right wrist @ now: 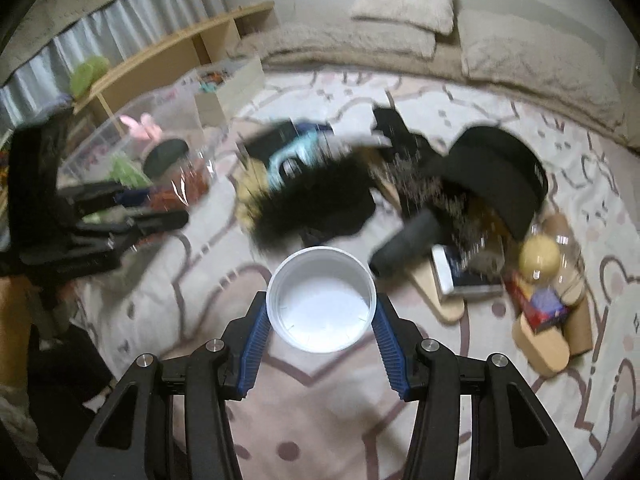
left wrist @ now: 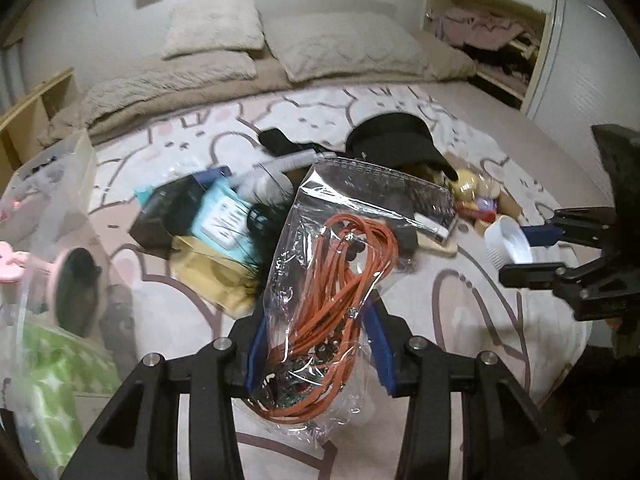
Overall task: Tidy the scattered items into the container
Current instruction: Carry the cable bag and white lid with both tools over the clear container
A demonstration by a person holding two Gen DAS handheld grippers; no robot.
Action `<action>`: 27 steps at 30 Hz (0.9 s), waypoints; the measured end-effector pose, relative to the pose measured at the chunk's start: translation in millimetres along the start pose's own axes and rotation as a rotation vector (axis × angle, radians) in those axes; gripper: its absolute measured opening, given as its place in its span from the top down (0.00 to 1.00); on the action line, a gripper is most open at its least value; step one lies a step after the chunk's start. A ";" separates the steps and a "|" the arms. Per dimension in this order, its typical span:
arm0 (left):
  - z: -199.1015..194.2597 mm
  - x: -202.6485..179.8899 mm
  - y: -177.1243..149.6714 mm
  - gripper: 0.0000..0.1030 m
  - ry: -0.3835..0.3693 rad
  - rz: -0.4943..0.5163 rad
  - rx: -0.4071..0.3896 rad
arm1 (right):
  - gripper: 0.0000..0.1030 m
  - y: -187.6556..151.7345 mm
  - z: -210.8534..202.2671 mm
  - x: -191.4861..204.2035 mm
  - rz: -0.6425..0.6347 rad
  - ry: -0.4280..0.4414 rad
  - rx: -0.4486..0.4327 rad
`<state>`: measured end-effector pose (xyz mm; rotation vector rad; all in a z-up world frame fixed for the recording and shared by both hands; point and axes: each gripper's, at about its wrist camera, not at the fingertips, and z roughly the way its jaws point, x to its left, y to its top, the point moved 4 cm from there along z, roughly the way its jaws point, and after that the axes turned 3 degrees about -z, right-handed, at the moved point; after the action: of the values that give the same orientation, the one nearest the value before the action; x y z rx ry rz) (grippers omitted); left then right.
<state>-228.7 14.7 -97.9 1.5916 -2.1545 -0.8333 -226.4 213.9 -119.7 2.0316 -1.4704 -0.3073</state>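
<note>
My left gripper (left wrist: pixel 316 312) is shut on a clear plastic bag of orange cord (left wrist: pixel 340 280) and holds it above the rug. The clear plastic container (left wrist: pixel 44 280) stands at the left, with a pink item and green cloth inside; it also shows in the right wrist view (right wrist: pixel 132 136). My right gripper (right wrist: pixel 322 312) is shut on a white round cup (right wrist: pixel 322 304), its blue pads (right wrist: pixel 256 336) against both sides. The right gripper also shows at the right of the left wrist view (left wrist: pixel 532 248), holding the cup (left wrist: pixel 508 246). The left gripper with its bag appears in the right wrist view (right wrist: pixel 160 204).
Scattered items lie mid-rug: a black cap (left wrist: pixel 400 140), a teal box (left wrist: pixel 224 216), a black furry item (right wrist: pixel 316 200), a black cylinder (right wrist: pixel 408 244), a yellow ball (right wrist: pixel 540 258), wooden blocks (right wrist: pixel 540 344). Bedding and pillows (left wrist: pixel 320 48) lie behind. A wooden shelf (right wrist: pixel 168 56) stands at the left.
</note>
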 end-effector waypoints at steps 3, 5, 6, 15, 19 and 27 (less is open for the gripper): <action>-14.4 8.3 3.7 0.57 0.006 -0.017 -0.033 | 0.50 14.7 -10.6 11.5 -0.004 0.009 -0.039; -25.0 14.2 6.0 0.57 0.014 -0.030 -0.058 | 0.50 22.8 -16.1 19.9 -0.011 0.015 -0.056; -31.1 18.3 7.5 0.57 0.025 -0.039 -0.071 | 0.50 25.9 -18.1 23.3 -0.013 0.017 -0.064; -85.2 46.5 15.6 0.57 0.106 -0.093 -0.174 | 0.50 50.3 -26.2 56.9 -0.011 0.045 -0.118; -105.7 57.0 14.3 0.57 0.109 -0.116 -0.215 | 0.50 60.5 -28.0 77.7 -0.016 0.069 -0.139; -137.0 95.5 3.2 0.57 0.123 -0.204 -0.259 | 0.50 80.7 -24.2 128.3 -0.045 0.128 -0.172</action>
<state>-181.9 -110.0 2.8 1.6955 -1.7412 -1.0022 -231.1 87.7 -32.5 1.9117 -1.2774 -0.3054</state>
